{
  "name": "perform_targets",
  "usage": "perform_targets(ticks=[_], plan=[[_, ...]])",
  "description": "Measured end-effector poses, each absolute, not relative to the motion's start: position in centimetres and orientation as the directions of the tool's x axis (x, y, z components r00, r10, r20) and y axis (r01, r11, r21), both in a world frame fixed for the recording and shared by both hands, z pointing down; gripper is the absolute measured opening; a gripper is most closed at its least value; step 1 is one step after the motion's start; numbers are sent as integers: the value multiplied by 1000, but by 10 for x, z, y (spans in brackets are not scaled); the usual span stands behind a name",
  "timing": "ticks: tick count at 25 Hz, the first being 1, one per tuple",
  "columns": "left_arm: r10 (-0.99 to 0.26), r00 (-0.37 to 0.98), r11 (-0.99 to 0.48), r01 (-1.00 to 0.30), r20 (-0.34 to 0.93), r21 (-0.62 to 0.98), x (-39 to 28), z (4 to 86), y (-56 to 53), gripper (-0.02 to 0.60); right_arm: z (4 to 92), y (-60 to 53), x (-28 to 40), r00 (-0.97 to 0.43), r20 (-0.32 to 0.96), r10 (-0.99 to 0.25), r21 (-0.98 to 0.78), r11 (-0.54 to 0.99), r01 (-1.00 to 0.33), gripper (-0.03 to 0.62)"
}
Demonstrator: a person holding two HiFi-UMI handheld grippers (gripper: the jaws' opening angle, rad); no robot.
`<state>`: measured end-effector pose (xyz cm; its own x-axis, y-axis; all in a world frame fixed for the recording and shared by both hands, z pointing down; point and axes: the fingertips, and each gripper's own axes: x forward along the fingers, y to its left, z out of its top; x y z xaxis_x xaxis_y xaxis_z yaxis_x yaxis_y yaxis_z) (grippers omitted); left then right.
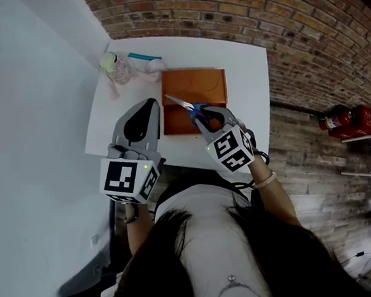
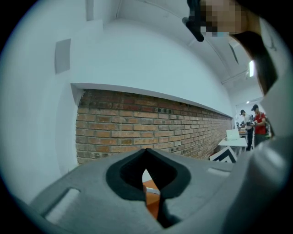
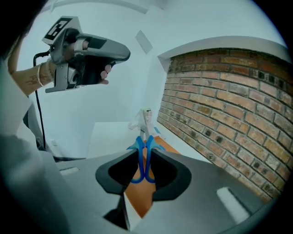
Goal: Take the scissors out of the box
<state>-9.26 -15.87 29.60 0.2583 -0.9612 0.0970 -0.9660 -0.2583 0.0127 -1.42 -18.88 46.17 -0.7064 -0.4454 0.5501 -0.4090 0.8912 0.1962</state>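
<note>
The scissors [image 1: 184, 104] have blue handles and silver blades. My right gripper [image 1: 203, 118] is shut on their handles and holds them above the open orange box [image 1: 202, 84], blades pointing to the far left. In the right gripper view the scissors [image 3: 143, 157] stand between the jaws, over the box [image 3: 162, 147]. My left gripper [image 1: 148, 104] hovers left of the box near the table's front edge, its jaws together with nothing in them. Through its slit a strip of the box [image 2: 152, 201] shows. The left gripper [image 3: 120, 52] also appears high at the left in the right gripper view.
On the white table [image 1: 247, 73], a clear bottle with pink cloth [image 1: 122, 69] and a teal pen [image 1: 144, 56] lie behind the box at the far left. A brick wall [image 1: 277, 18] borders the far and right sides. Red fire extinguishers [image 1: 349, 120] stand on the floor.
</note>
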Motion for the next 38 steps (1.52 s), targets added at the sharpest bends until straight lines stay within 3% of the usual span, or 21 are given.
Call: perform_targets(ticks=[38], plan=[[-889, 455, -453, -890, 49, 45, -137, 292, -95, 0, 386, -138, -53, -637, 357, -683, 208, 723, -658, 98]])
